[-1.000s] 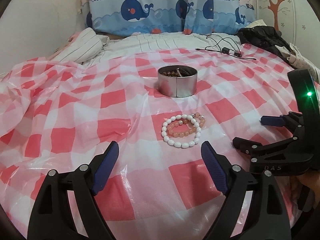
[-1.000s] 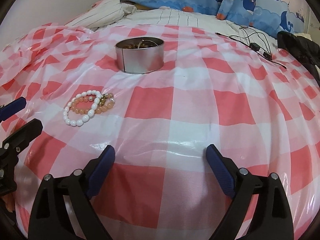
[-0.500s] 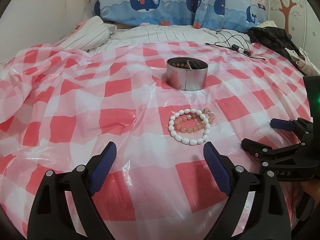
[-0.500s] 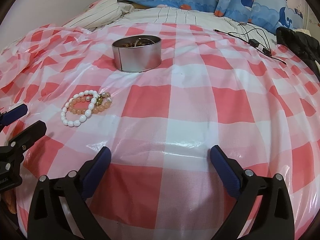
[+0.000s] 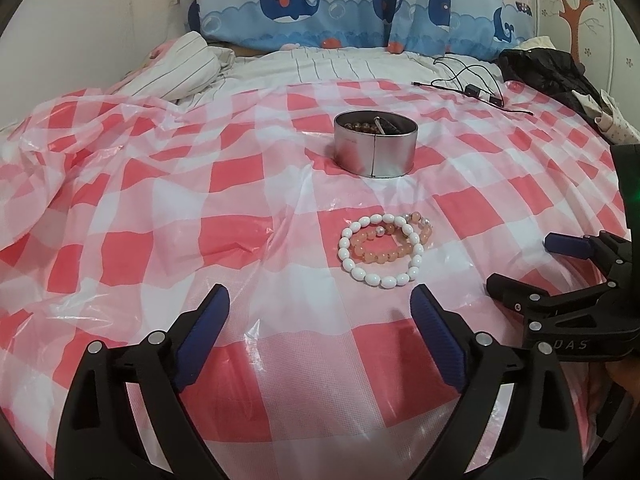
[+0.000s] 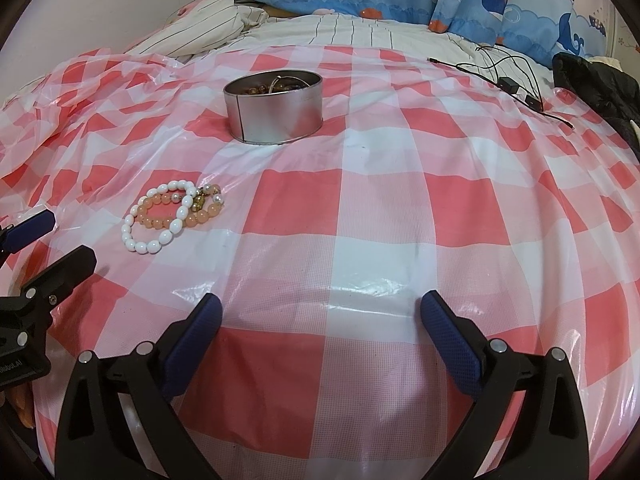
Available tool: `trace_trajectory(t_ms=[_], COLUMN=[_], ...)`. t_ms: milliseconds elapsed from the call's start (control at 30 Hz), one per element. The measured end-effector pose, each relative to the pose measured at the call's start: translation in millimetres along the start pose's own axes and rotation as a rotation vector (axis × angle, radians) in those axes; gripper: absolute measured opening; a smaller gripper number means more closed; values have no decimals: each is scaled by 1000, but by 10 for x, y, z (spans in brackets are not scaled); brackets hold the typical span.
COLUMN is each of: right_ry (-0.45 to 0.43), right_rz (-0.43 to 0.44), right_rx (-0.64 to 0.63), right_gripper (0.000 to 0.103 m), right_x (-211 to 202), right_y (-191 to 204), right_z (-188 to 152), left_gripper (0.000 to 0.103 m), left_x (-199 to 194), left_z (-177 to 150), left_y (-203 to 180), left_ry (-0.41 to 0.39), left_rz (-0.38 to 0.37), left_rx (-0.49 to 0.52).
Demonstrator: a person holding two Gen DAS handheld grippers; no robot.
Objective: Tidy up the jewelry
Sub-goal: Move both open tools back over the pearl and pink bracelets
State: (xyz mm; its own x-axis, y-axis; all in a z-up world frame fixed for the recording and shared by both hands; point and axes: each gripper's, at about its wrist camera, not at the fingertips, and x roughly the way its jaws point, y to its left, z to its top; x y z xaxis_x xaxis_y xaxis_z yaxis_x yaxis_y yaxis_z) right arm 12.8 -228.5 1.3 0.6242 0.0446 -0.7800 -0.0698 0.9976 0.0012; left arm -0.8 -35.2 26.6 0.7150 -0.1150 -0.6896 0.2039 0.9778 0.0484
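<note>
A white bead bracelet (image 5: 378, 276) lies over a peach bead bracelet (image 5: 374, 256) on the red and white checked plastic sheet (image 5: 160, 208). Both also show in the right wrist view, the white one (image 6: 168, 236) and the peach one (image 6: 200, 216). A round metal tin (image 5: 375, 150) holding jewelry stands behind them, also in the right wrist view (image 6: 274, 107). My left gripper (image 5: 320, 308) is open and empty, just short of the bracelets. My right gripper (image 6: 320, 316) is open and empty, to the right of the bracelets; it shows in the left wrist view (image 5: 524, 264).
A striped blanket (image 5: 188, 68) lies bunched at the back left. Whale-print pillows (image 5: 320, 4) stand along the back. A black cable (image 5: 468, 84) and a dark garment (image 5: 548, 68) lie at the back right. The sheet is wrinkled at the left.
Both grippers have drawn back and lifted slightly, so the tin and bracelets sit a little farther off. Both stay open. The bracelets and tin have not moved.
</note>
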Motion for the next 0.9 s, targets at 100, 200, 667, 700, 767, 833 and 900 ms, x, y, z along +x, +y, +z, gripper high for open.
trace_trajectory(t_ms=[100,200,667,700,767,833,900], right_ry=[0,0,1,2,4,5,6], right_rz=[0,0,-1,-1,-3,-3,-5], right_rx=[0,0,0,0,-1,-1,-2], right_gripper=[96,96,96,96,96,96,96], right_x=[1,1,4,8,18,22,27], right_y=[0,-1,-1,1,-1,0,1], right_z=[1,2,8,5,1,-1,1], left_gripper=[88,88,88,85,80,69,61], left_x=[2,2,-109,-104,-73,-6,77], left_z=[-2,0,83,114,177,231,269], left_y=[-7,-8,42,26,-23,-84,-136], left_ry=[1,1,-66,-68,-58,-37,-14], left_rz=[2,1,-109,-115,-134,-159,-166], left_rx=[4,5,-8,3,45,93,130])
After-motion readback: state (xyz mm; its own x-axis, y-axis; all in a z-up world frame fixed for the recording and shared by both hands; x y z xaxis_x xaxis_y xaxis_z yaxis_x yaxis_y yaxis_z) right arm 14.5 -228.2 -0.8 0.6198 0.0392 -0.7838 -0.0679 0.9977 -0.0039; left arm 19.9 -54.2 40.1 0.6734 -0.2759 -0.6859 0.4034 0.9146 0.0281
